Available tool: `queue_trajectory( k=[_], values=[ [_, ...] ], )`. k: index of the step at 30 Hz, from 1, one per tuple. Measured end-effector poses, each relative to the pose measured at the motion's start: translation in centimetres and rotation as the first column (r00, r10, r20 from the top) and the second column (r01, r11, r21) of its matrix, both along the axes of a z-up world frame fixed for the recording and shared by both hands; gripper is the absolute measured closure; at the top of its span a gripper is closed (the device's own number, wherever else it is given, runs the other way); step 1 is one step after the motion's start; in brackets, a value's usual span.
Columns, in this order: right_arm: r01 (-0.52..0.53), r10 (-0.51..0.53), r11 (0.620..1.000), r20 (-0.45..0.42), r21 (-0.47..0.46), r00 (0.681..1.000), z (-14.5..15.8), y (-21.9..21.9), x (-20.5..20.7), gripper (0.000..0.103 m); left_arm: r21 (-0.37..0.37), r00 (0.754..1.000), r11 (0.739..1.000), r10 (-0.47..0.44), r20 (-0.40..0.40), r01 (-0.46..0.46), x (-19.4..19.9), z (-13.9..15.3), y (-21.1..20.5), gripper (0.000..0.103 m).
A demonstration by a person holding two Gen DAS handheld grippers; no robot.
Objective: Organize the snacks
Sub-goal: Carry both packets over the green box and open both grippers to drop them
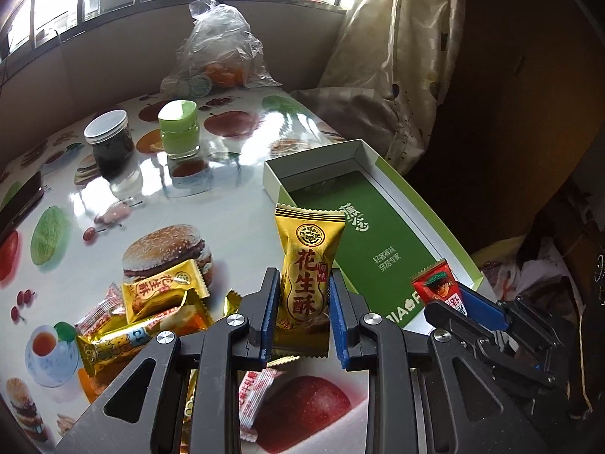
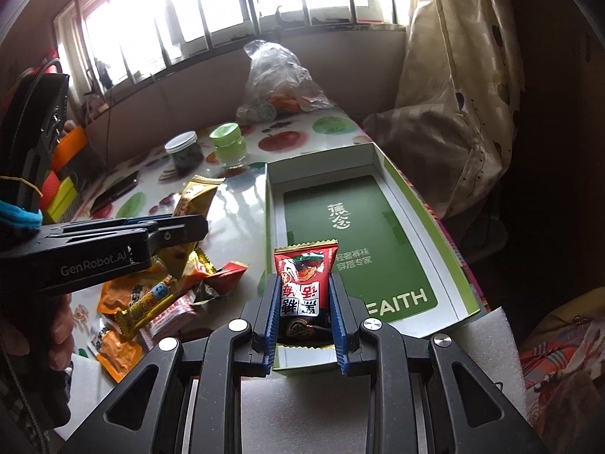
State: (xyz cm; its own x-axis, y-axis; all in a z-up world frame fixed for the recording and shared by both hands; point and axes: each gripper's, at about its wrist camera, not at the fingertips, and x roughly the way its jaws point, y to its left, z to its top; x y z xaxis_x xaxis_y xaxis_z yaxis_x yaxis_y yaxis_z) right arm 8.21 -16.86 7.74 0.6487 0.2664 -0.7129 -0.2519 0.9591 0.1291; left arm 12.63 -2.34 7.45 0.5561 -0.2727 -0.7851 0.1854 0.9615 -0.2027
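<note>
- Pinching a gold peanut-candy packet (image 1: pixel 308 276) upright between blue pads, my left claw (image 1: pixel 302 295) has its jaws pressed onto the packet's sides, above the near part of the table (image 1: pixel 242 196).
- My right claw (image 2: pixel 305 312) grips a red snack packet (image 2: pixel 304 287) the same way, jaws closed on both its edges, with the packet standing upright over the near end of the green box (image 2: pixel 412 219).
- That box lies open on the right side of the table; its green printed floor is bare of snacks as far as I can see.
- From the left wrist view the box (image 1: pixel 382 234) sits just right of the gold packet, and my right claw with its red packet shows at the box's near right corner.
- A loose pile of snacks (image 1: pixel 151 314) lies on the table to the near left: gold, orange and red-and-white wrappers overlapping one another.
- In the right wrist view the same pile (image 2: pixel 159 299) sits left of the box, partly under my left claw.
- Farther off stand a dark jar with a white lid (image 1: pixel 109 140) and a green jar (image 1: pixel 179 128) side by side.
- A clear plastic bag (image 1: pixel 223 49) slumps at the far edge under the window; it seems to hold something orange, though glare blurs it.
- A cream curtain (image 1: pixel 408 56) hangs to the far right.
</note>
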Motion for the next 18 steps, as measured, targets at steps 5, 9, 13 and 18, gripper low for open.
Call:
queue_trajectory(
  k=[5, 9, 13, 18],
  values=[
    [0.050, -0.050, 0.999, -0.002, -0.013, 0.999, -0.3, -1.6, 1.1, 0.080, -0.017, 1.000, 0.999, -0.028, -0.009, 0.028, 0.9, -0.4, -1.7, 0.077],
    [0.078, -0.079, 0.997, -0.008, -0.028, 0.997, -0.7, -2.7, 1.9, 0.080, -0.014, 0.998, 0.999, -0.052, -0.021, 0.052, 1.7, -0.9, -3.2, 0.077],
    [0.093, -0.094, 0.995, -0.014, -0.048, 0.996, -1.2, -3.5, 2.5, 0.080, -0.006, 0.996, 0.996, -0.085, -0.031, 0.084, 2.2, -1.5, -4.6, 0.077],
    [0.109, -0.110, 0.992, -0.029, -0.058, 0.993, -2.1, -4.2, 3.3, 0.080, 0.001, 0.994, 0.995, -0.096, -0.056, 0.097, 3.0, -2.5, -5.9, 0.077]
  ],
)
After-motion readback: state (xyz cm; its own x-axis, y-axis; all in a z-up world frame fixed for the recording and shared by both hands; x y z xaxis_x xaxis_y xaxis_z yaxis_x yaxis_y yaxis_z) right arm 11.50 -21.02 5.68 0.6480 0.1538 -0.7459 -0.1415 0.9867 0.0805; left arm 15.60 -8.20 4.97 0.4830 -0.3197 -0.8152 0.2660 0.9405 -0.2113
